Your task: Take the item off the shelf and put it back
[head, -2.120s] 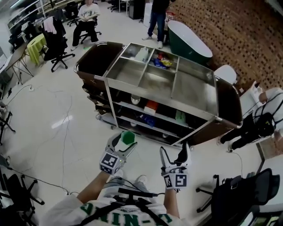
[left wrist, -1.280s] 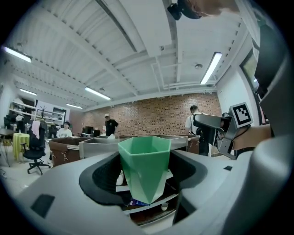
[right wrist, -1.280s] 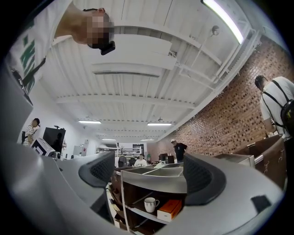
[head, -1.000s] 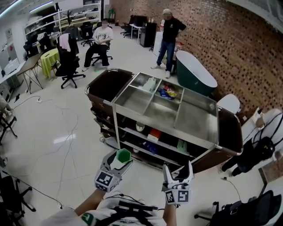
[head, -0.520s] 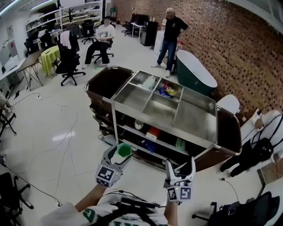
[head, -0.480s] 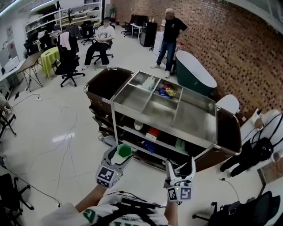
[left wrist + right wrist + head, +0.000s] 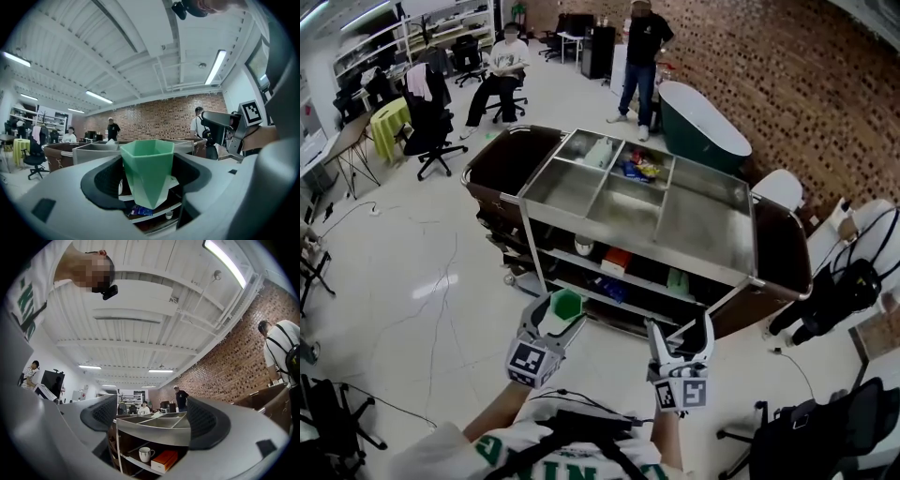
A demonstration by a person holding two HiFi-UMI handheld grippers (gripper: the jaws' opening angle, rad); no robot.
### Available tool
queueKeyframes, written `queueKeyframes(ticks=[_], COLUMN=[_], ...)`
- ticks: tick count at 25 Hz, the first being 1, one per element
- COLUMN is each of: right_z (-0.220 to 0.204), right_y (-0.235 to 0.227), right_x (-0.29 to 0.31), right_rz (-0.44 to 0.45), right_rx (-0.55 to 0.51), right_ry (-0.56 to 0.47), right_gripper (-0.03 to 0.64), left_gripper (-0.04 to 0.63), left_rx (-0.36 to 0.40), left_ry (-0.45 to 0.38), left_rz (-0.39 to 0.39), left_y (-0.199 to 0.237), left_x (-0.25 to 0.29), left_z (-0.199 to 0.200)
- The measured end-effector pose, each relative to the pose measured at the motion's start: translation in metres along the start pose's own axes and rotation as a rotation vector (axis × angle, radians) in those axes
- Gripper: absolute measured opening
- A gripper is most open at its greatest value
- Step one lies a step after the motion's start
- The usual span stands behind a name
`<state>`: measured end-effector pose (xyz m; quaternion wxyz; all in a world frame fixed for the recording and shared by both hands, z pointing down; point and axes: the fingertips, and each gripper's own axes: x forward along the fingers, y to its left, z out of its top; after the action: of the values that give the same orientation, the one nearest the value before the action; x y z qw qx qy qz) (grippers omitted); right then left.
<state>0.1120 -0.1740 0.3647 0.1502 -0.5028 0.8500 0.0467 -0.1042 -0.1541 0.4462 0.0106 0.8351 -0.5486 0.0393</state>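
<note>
Green cup (image 7: pixel 147 173): pinched upright between the left gripper's (image 7: pixel 553 317) pads, off the shelf, held on the cart's (image 7: pixel 703 230) near side.
Right gripper (image 7: pixel 150 425): jaws spread, nothing between them, kept free to the cup's right.
Shelf (image 7: pixel 136 463): white mug (image 7: pixel 145 454) and orange box (image 7: pixel 165 460) sit there; the cup probably goes back beside them.
</note>
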Motion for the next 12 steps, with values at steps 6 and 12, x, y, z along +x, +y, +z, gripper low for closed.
queueKeyframes(ticks=[6, 12], right_z=[-0.001, -0.001], right_y=[-0.014, -0.028], right_x=[-0.010, -0.026], right_rz=[-0.036, -0.096], right_rx=[-0.011, -0.018], right_ry=[0.010, 0.033], right_gripper=[0.474, 0.474], left_gripper=[0.321, 0.321], left_rx=[0.000, -0.040], left_ry=[0.011, 0.033], left_rz=[-0.036, -0.117], left_y=[-0.009, -0.040], left_x=[0.015, 0.039], left_z=[-0.012, -0.012])
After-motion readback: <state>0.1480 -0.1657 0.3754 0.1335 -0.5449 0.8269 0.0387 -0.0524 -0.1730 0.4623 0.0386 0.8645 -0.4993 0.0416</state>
